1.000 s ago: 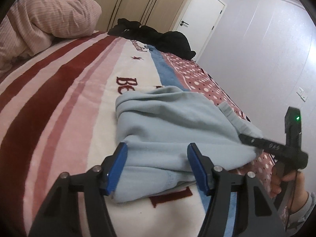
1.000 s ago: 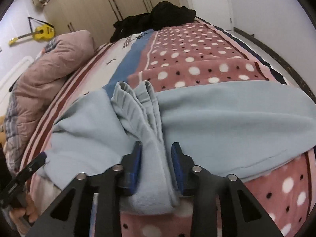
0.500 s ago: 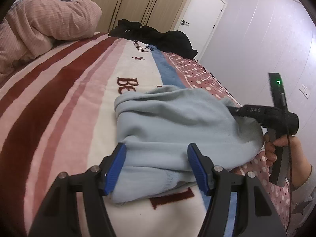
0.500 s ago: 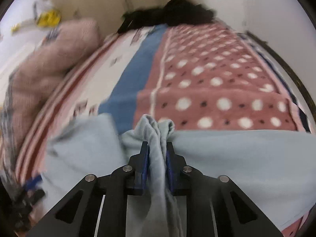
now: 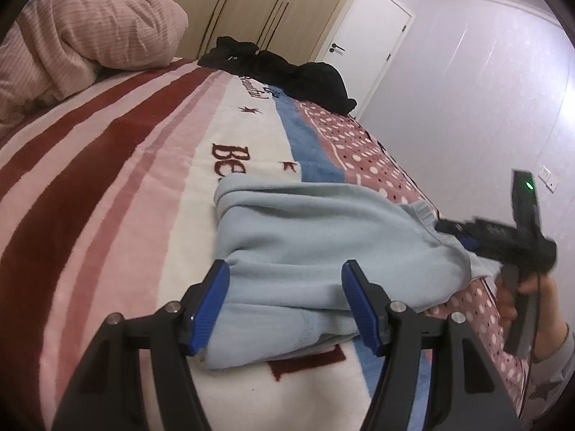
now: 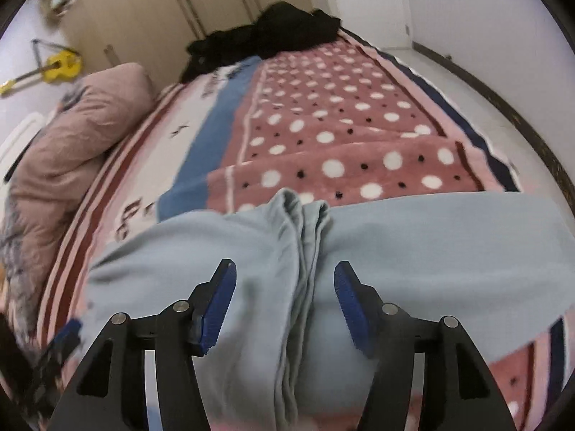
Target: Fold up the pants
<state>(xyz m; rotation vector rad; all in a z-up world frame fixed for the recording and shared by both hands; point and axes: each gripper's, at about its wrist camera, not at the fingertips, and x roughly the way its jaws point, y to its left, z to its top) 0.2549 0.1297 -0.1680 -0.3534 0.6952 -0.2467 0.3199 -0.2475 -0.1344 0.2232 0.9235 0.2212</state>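
The light blue pants (image 5: 323,237) lie folded in a bundle on the striped and dotted bed blanket (image 5: 107,186). My left gripper (image 5: 284,301) is open, its blue pads over the near edge of the bundle, gripping nothing. My right gripper (image 6: 284,305) is open above a bunched ridge of the pants (image 6: 305,244); the ridge lies loose between the pads. In the left wrist view the right gripper (image 5: 463,235) shows at the pants' right end, held by a hand.
A pink quilt (image 5: 82,39) is heaped at the head of the bed. Black clothes (image 5: 287,72) lie at the far end. Wardrobe doors and a white door (image 5: 366,32) stand behind. A yellow guitar (image 6: 57,66) hangs on the wall. The bed's right edge drops to the floor (image 6: 467,82).
My right gripper was shut on the bunched ridge of the pants half a second ago; now its jaws have opened wide and let it go. The left gripper has stayed open and still.
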